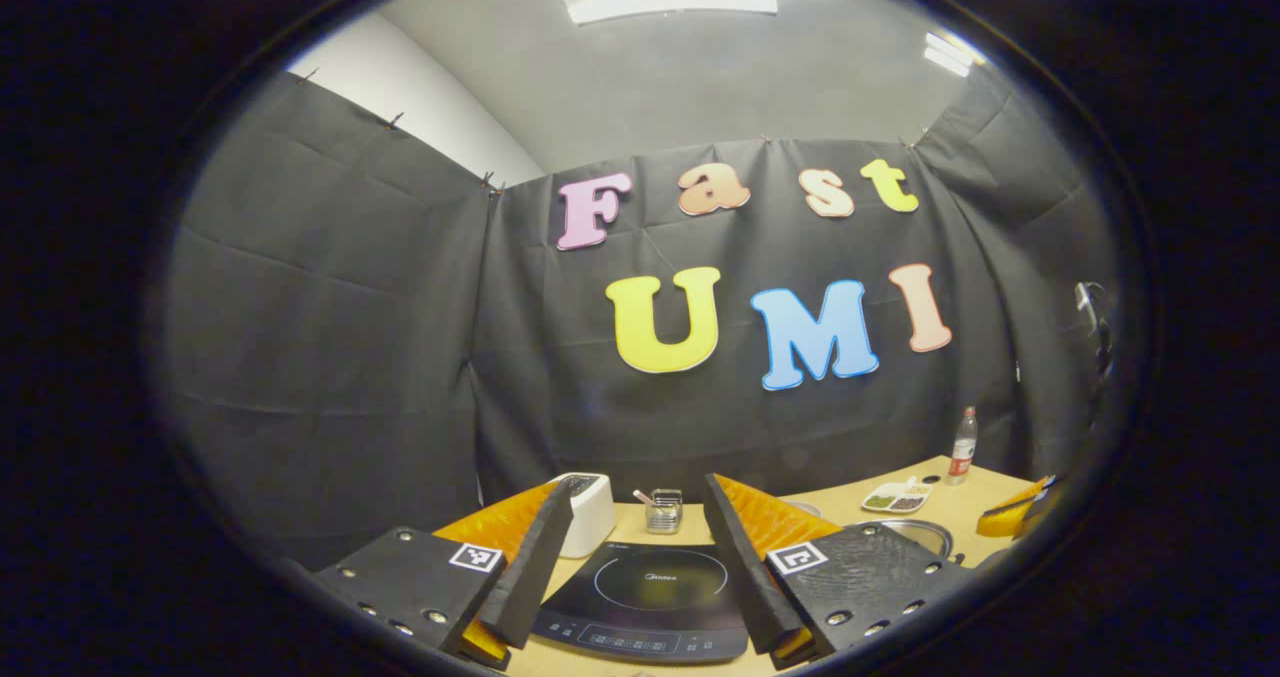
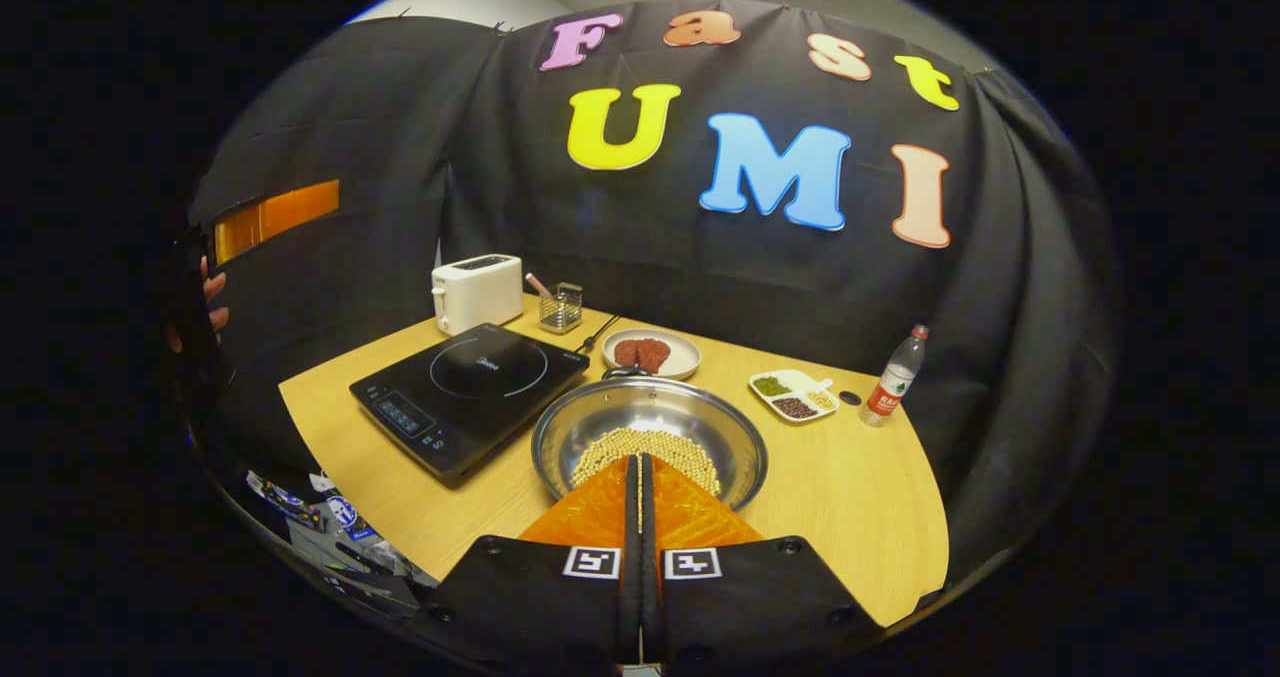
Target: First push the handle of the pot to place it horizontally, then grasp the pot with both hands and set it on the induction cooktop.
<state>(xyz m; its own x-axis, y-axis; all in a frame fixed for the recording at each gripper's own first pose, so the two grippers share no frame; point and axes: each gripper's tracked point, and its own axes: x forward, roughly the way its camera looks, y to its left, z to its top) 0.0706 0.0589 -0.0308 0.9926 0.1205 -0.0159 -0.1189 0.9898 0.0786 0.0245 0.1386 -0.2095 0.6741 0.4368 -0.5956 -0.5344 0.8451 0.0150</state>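
One pot (image 2: 650, 437) of beans at centre, one cooktop (image 2: 470, 382) left of it, one toaster (image 2: 478, 290), one bottle (image 2: 893, 377). Right gripper (image 2: 640, 477) closed, empty; left gripper (image 1: 635, 517) wide open, empty.

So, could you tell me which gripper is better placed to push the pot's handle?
Probably the right gripper: fingers closed, just above the pot. The left gripper is open, facing the cooktop.
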